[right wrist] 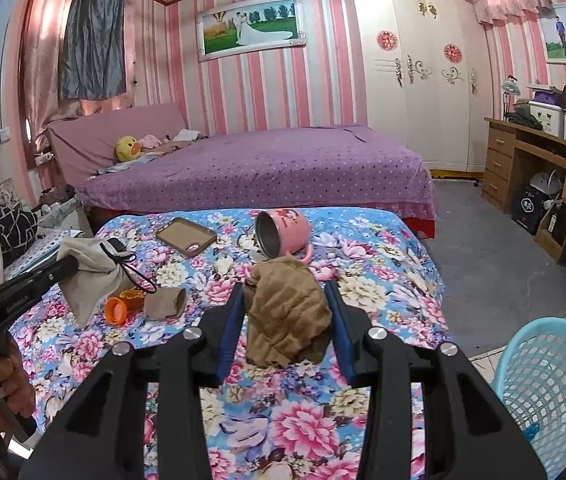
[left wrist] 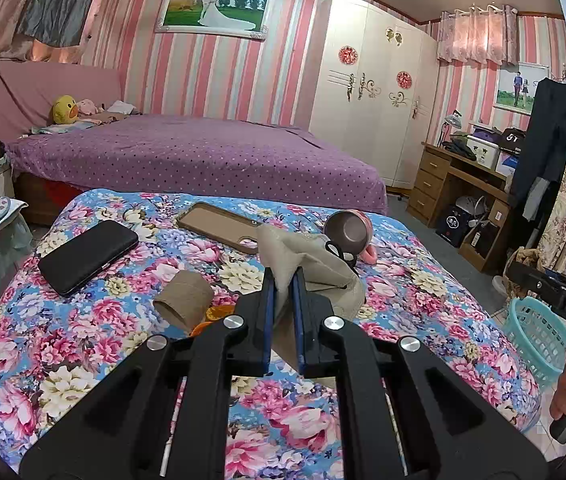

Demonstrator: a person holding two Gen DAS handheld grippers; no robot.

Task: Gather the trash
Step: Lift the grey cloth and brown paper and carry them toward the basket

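My left gripper [left wrist: 281, 276] is shut on a beige drawstring cloth pouch [left wrist: 315, 264] and holds it above the floral bedspread [left wrist: 83, 340]; the pouch also shows in the right wrist view [right wrist: 91, 272]. My right gripper [right wrist: 285, 292] is open, its fingers on either side of a crumpled brown paper wad [right wrist: 287, 316] lying on the spread. A cardboard tube [left wrist: 185, 298] lies left of the left gripper, also seen in the right view [right wrist: 165, 302]. An orange bottle [right wrist: 121, 306] lies beside it. A light-blue mesh basket [right wrist: 551, 396] stands on the floor at the right.
A pink mug [right wrist: 283, 232] lies on its side at the far middle. A brown phone case [right wrist: 186, 236] and a black wallet [left wrist: 89, 256] lie on the spread. A purple bed [right wrist: 267, 168], a white wardrobe [right wrist: 423, 80] and a wooden desk [right wrist: 531, 168] stand behind.
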